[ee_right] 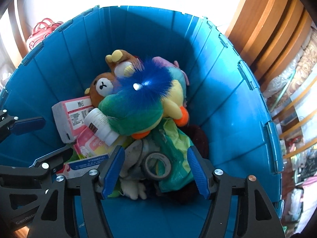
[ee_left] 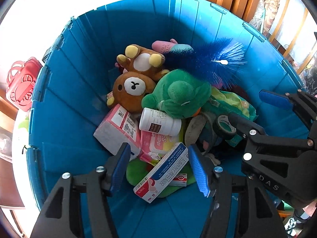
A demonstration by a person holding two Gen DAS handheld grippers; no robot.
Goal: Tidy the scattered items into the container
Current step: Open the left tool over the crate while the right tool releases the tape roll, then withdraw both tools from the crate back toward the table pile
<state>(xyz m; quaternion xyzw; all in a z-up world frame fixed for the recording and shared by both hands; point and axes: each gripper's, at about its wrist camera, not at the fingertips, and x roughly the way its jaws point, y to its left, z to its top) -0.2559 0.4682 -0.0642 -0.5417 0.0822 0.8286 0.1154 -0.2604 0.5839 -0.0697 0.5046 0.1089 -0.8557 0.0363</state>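
A blue plastic bin (ee_left: 65,103) (ee_right: 227,103) holds a pile of items: a brown bear plush (ee_left: 130,91) (ee_right: 102,87), a green plush (ee_left: 178,95) (ee_right: 134,109), a blue bristle brush (ee_left: 208,63) (ee_right: 144,81), a white bottle (ee_left: 158,122) (ee_right: 100,126), a pink-white box (ee_left: 118,127) (ee_right: 69,117), a blue-white medicine box (ee_left: 162,172) and a tape roll (ee_left: 225,127) (ee_right: 157,165). My left gripper (ee_left: 159,168) is open and empty over the medicine box. My right gripper (ee_right: 156,170) is open and empty over the tape roll; it also shows in the left wrist view (ee_left: 255,109).
A red basket (ee_left: 19,83) (ee_right: 42,29) stands outside the bin on the left. Wooden furniture (ee_right: 267,25) and cluttered shelves (ee_right: 297,119) stand to the right. A pink wipes pack (ee_left: 156,144) and a green bag (ee_right: 174,148) lie low in the pile.
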